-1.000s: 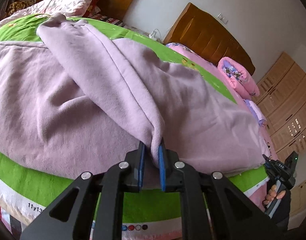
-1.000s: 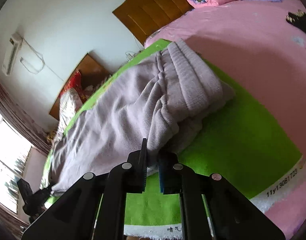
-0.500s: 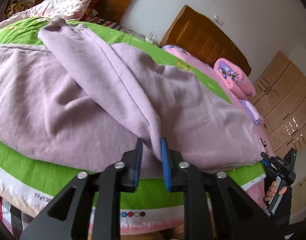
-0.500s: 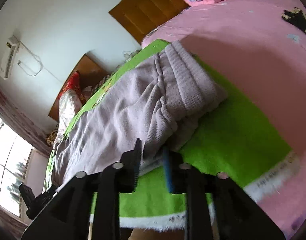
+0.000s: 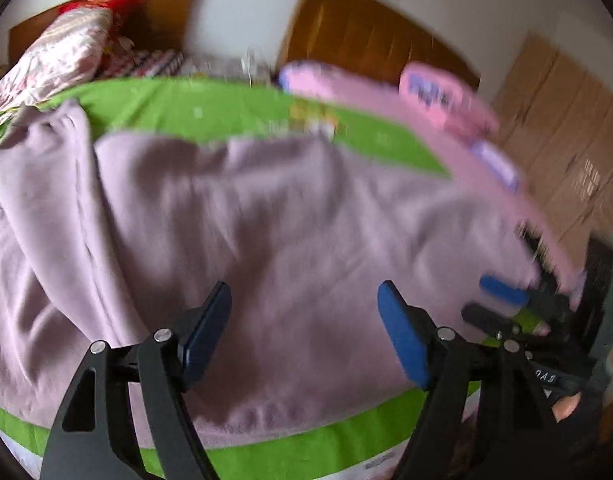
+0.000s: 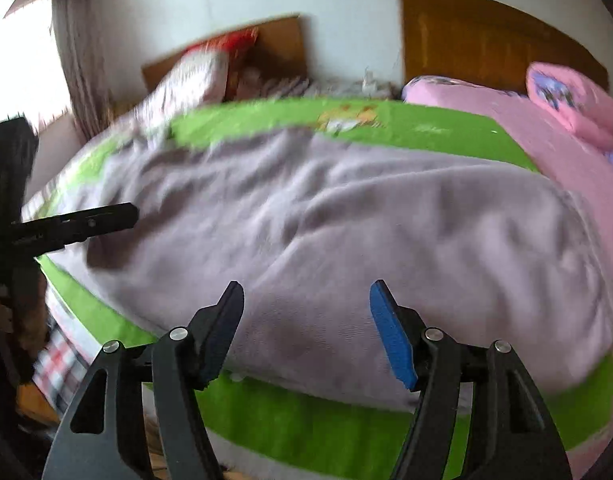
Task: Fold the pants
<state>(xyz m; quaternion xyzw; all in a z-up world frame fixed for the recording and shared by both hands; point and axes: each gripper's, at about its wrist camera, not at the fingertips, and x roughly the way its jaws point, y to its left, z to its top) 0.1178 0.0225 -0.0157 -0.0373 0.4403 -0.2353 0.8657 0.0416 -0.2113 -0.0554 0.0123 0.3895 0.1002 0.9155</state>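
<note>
Since both sets of jaws have just been opening and there's nothing between them now, the pale lilac fleece pants [image 5: 290, 216] are lying loose on the bright green blanket [image 5: 210, 108], spread wide ahead of and below both tools. The left gripper [image 5: 304, 312] stands well open with its blue pads clear of the cloth, and the right gripper [image 6: 306, 306] is the same: wide apart, holding nothing, fabric only behind the gap. From the left wrist view you can see the right gripper off to the far right, near that end of the pants.

Handling-wise, I'd say this stuff is soft, thick and floppy. It drapes in fat rolls and wrinkles, so it's light enough but won't hold any shape by itself, and it'll sag between two grab points. Fleece on a fuzzy blanket probably drags rather than slides, so I'd lift rather than pull.

Where to grab: the thick near hem just ahead of each tool's fingertips looks like the best bite, one gripper toward each end so the edge stays straight. Pinch through all the layers or the under layer gets left behind. The frames are pretty blurry, so I can't tell exactly which end is the waistband.
</note>
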